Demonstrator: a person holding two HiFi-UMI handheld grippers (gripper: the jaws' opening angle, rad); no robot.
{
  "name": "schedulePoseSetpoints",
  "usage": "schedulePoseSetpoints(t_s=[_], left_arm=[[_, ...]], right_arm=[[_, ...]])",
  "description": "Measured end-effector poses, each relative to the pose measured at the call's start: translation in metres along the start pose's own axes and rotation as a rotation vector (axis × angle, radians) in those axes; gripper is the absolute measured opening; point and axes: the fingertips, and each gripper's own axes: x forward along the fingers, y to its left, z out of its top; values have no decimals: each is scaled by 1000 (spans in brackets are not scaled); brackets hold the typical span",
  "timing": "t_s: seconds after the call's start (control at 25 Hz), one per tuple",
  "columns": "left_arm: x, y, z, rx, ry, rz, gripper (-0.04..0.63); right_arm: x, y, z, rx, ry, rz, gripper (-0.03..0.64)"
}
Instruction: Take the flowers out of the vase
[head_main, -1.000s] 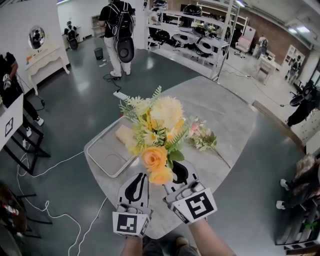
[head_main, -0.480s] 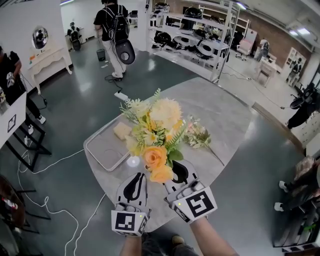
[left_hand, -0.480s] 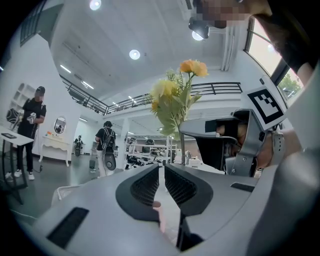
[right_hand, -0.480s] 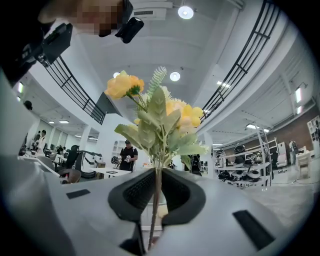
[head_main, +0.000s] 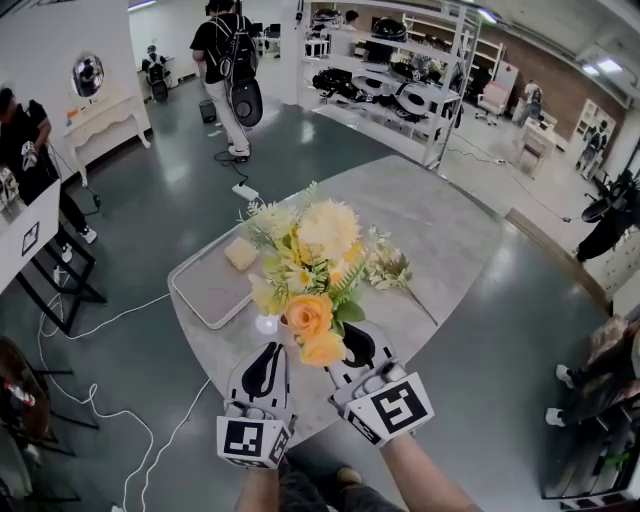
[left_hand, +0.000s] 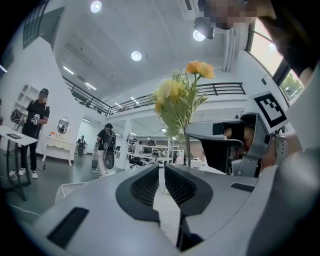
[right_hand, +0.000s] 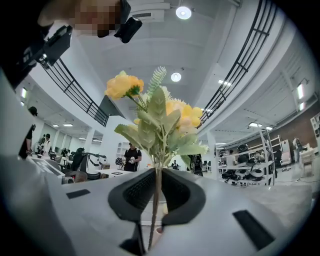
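The table (head_main: 450, 240) spreads ahead of and below both tongs, with a tray (head_main: 200, 290) ahead-left of the left tongs (head_main: 270, 352). The bouquet (head_main: 310, 270) stands upright from the right tongs (head_main: 357, 340), which pinch its stems low, likely to keep the heads uncrushed. A loose spray (head_main: 385, 268) lies beyond the right tongs. The flowers look already out of the vase (head_main: 266, 323), apparently the small glass mouth just ahead of the left tongs. Those are pressed together on nothing, probably just standing by.

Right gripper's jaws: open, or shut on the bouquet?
Shut on it. In the right gripper view the bouquet stem stands upright between the jaws of the right gripper, with both pads against it.
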Motion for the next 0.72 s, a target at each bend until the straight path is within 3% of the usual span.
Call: schedulePoseSetpoints(t_s=[0.72], left_arm=[[-43,-58,4,-9,-6,62,48]], right_arm=[[-76,11,6,5,10,82,49]])
